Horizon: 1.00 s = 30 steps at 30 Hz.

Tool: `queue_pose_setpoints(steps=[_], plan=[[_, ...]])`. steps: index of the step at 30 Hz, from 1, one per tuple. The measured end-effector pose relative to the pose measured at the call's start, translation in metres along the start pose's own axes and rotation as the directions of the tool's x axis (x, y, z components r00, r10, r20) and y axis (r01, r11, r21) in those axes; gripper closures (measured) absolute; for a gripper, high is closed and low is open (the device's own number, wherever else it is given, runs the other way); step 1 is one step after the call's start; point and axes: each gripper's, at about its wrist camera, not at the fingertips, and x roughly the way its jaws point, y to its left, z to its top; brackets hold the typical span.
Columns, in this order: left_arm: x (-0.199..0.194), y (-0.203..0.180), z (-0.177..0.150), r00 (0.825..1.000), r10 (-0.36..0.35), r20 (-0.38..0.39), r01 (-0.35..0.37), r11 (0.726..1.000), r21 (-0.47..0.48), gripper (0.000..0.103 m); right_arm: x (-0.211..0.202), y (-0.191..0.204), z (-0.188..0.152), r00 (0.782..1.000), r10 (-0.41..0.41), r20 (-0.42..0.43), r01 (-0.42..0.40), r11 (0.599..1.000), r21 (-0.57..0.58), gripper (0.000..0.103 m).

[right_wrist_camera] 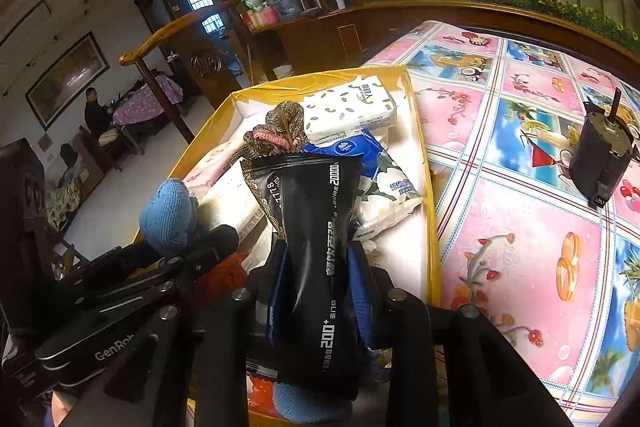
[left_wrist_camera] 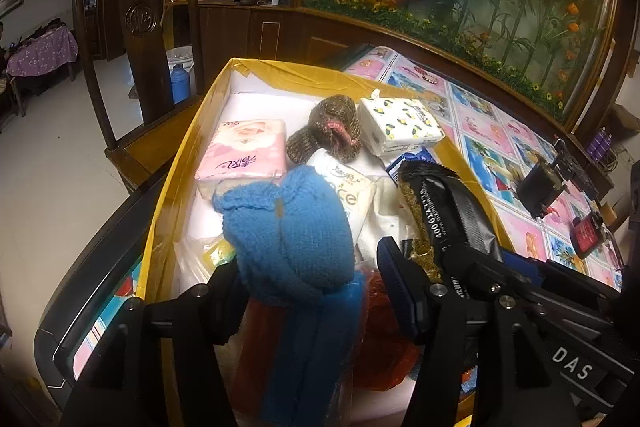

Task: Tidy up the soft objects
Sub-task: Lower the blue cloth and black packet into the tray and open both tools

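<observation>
Reaching over the yellow-rimmed cardboard box [left_wrist_camera: 188, 155] on the bench [right_wrist_camera: 520, 211] with its pink and blue patterned cloth, both hand-held grippers work above a heap of soft things. The left hand-held gripper [left_wrist_camera: 312, 303] has its jaws apart, and the blue knitted woollen piece [left_wrist_camera: 292, 239] rises between them from the pile; the right pad stands clear of the wool, while the left finger seems to lie against it, so nothing is clamped. In the right wrist view the same blue knit shows beside the left hand-held gripper's black fingers. The right hand-held gripper [right_wrist_camera: 318, 287] pinches a black glossy plastic pouch with white lettering [right_wrist_camera: 312, 247] between its blue pads, the pouch standing upright and reaching forward over the box. Deeper in the box lie a pink wrapped tissue pack [left_wrist_camera: 244, 151] at the left, a brown mottled knitted item with a pink lining [left_wrist_camera: 328, 131] in the middle, and a white tissue pack with lemon print [left_wrist_camera: 400, 125] at the far right corner. A blue and white wipes packet [right_wrist_camera: 348, 151] lies just behind the pouch. A red-orange mesh fabric [left_wrist_camera: 380, 327] lies under the blue knit. A black cylindrical device [right_wrist_camera: 600, 163] stands on the bench, well apart from the box.
</observation>
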Motion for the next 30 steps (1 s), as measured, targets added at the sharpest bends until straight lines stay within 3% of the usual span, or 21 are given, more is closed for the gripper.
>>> queue_pose_setpoints(steps=[5,9,15,18,30], plan=[[0.000,0.000,0.000,1.000,0.002,0.002,-0.002,1.000,0.004,0.043,-0.007,-0.003,0.000,1.000,0.018,0.008,-0.018,1.000,0.019,0.068],[-0.002,-0.001,-0.001,1.000,-0.004,0.013,0.004,1.000,0.002,0.042,-0.011,-0.003,0.000,1.000,0.021,0.021,-0.022,0.999,0.028,0.057],[-0.004,0.000,-0.001,1.000,0.002,0.025,-0.002,1.000,0.002,0.041,-0.016,-0.005,0.000,0.999,0.024,0.037,-0.026,0.999,0.036,0.054],[-0.008,0.000,0.000,0.999,0.022,0.045,-0.022,1.000,-0.002,0.025,-0.016,-0.005,0.000,0.999,0.020,0.038,-0.022,0.999,0.037,0.049],[-0.012,-0.001,-0.002,0.997,0.050,0.066,-0.051,0.999,0.008,0.023,-0.021,-0.005,0.000,0.998,0.012,0.058,-0.014,0.999,0.032,0.042]])
